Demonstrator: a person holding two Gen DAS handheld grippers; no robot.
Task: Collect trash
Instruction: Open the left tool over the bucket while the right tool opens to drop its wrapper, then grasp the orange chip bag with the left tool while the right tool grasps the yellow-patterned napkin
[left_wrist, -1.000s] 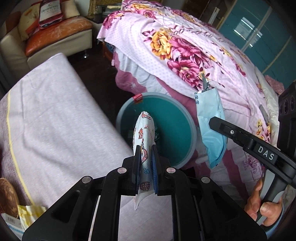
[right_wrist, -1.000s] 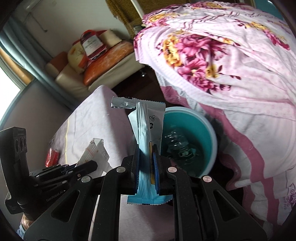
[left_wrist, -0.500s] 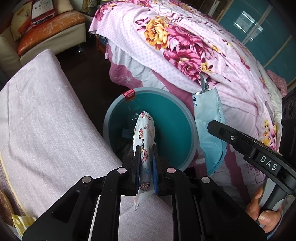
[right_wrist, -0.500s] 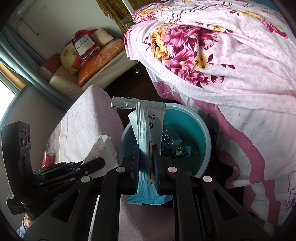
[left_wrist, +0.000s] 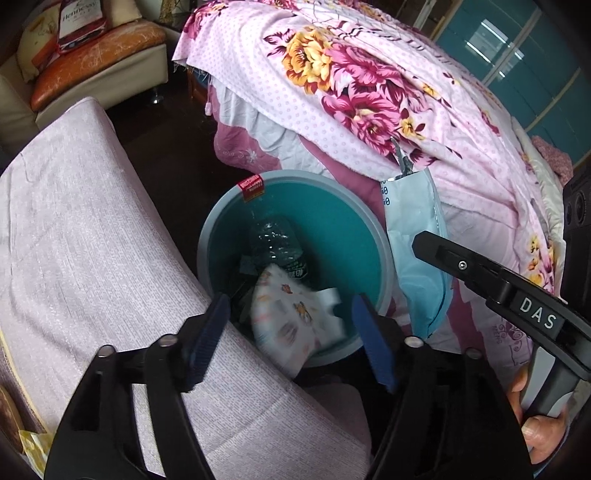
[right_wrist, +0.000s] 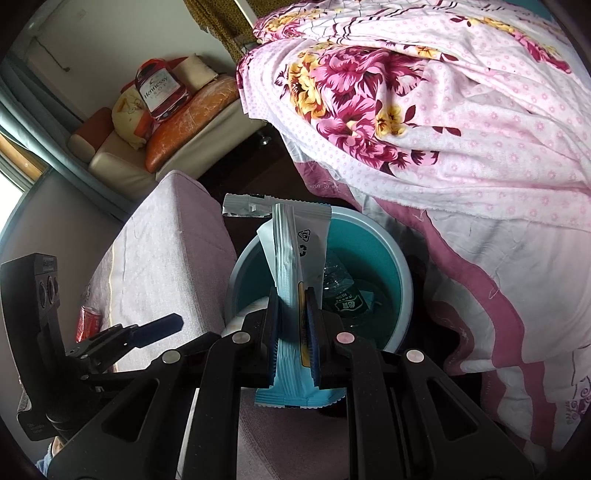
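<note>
The left gripper (left_wrist: 290, 332) hangs over the near rim of the teal bin (left_wrist: 334, 221), its jaws spread wide with nothing between them. Just beyond them a white cartoon-printed wrapper (left_wrist: 295, 317), blurred, lies inside the bin against the near wall, partly over a crushed clear bottle (left_wrist: 275, 243). A red sticker (left_wrist: 251, 187) sits on the far rim.

The right gripper (right_wrist: 293, 328) is clamped on a pale blue snack wrapper (right_wrist: 295, 258), which stands upright between the pads, its torn top above the bin's (right_wrist: 400, 291) left rim and its bottom edge sticking out below the fingers. In the left wrist view this wrapper (left_wrist: 415, 258) hangs just outside the bin's right rim.

The bin stands on dark floor in a narrow gap: a lilac cushioned seat (left_wrist: 92, 229) presses close on the left and near side, and the floral bedspread (left_wrist: 369, 92) drapes down close on the right and far side. A red can (right_wrist: 88, 323) stands at the seat's left edge.
</note>
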